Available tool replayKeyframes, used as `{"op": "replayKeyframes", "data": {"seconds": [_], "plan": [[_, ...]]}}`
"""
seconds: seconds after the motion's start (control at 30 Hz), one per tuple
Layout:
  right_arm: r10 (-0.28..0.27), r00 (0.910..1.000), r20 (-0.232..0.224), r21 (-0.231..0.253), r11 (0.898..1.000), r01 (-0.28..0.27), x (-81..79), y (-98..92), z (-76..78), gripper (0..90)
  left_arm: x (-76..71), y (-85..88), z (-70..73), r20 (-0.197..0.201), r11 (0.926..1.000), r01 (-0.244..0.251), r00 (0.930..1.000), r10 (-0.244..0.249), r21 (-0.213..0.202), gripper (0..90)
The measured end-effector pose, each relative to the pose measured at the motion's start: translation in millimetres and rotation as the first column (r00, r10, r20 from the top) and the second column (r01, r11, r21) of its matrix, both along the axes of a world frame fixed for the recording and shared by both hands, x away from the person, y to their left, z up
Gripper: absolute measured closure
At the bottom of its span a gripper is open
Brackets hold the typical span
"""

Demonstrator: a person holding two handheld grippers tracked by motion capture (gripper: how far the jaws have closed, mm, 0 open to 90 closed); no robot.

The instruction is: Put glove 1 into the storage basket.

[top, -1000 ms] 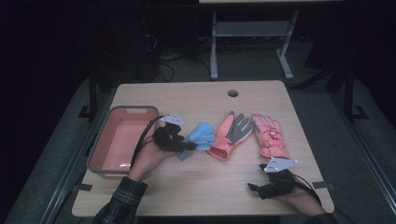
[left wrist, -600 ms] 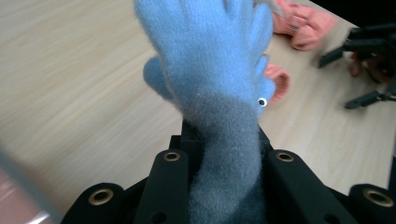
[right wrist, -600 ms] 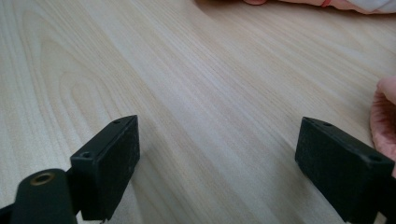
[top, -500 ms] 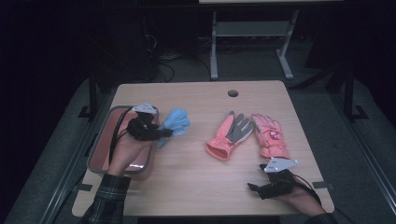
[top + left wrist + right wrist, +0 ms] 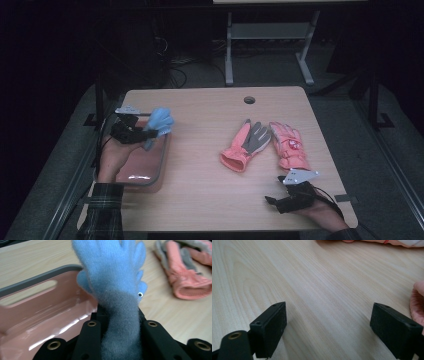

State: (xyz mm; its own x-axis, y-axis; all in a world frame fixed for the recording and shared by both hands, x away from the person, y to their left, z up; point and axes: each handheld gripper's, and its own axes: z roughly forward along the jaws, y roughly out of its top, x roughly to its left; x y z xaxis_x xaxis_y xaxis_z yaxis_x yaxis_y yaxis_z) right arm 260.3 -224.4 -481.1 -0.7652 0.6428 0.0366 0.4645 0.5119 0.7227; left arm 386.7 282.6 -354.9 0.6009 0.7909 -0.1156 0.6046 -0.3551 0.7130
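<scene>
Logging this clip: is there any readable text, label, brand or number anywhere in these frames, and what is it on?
No text can be read.
The pink glove on the right has a small red and white mark on its back, too small and blurred to read.
The blue glove in the left gripper shows a tiny eye-like dot, not writing.
The pink tray, the table and the right gripper bear no lettering that I can make out.

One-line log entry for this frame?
left gripper: shut on blue glove, over pink bin | right gripper: open, on table | pink gloves: on table
</scene>
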Motion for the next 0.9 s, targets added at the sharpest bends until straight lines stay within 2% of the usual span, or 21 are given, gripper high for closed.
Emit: {"op": "replayKeyframes", "data": {"seconds": [0.13,0.2,0.37,0.6,0.67,0.7,0.77,0.83,0.9], "plan": [[-0.001,1.0,0.0,0.0,1.0,0.001,0.0,0.0,0.0,13.2,7.6,10.0,-8.6,-0.009,0.999,-0.043,0.999,0.043,0.015,75.7],[-0.001,1.0,0.0,0.0,1.0,0.001,0.0,0.0,0.0,13.1,11.4,13.9,-14.1,-0.017,0.9975,-0.06,0.998,0.061,0.037,75.6],[-0.003,1.0,0.0,0.002,1.0,0.003,0.2,0.2,-0.2,13.2,22.9,19.3,-36.4,-0.07,0.9942,-0.091,0.993,0.095,0.058,75.2],[-0.003,1.0,-0.001,0.002,1.0,0.003,0.2,0.2,-0.1,13.2,35.7,19.9,-68.6,-0.17,0.988,-0.101,0.9782,0.12,0.117,73.5],[-0.003,1.0,0.0,0.002,1.0,0.003,0.2,0.2,-0.1,13.2,37.6,19.7,-73.4,-0.206,0.9872,-0.094,0.9712,0.12,0.129,71.5],[-0.003,1.0,0.0,0.002,1.0,0.003,0.2,0.2,-0.1,13.2,38.2,19.8,-75.0,-0.215,0.9876,-0.086,0.97,0.113,0.131,70.4],[-0.003,1.0,0.0,0.002,1.0,0.003,0.2,0.2,-0.2,13.2,38.7,18.6,-78.3,-0.23,0.9891,-0.074,0.9679,0.102,0.127,65.1],[-0.003,1.0,0.0,0.002,1.0,0.003,0.2,0.2,-0.1,13.2,39.4,17.4,-80.8,-0.243,0.9882,-0.064,0.9653,0.097,0.139,54.7],[-0.003,1.0,0.0,0.002,1.0,0.003,0.2,0.2,-0.1,13.2,39.4,16.6,-81.4,-0.229,0.9847,-0.071,0.9675,0.107,0.159,43.4]]}}
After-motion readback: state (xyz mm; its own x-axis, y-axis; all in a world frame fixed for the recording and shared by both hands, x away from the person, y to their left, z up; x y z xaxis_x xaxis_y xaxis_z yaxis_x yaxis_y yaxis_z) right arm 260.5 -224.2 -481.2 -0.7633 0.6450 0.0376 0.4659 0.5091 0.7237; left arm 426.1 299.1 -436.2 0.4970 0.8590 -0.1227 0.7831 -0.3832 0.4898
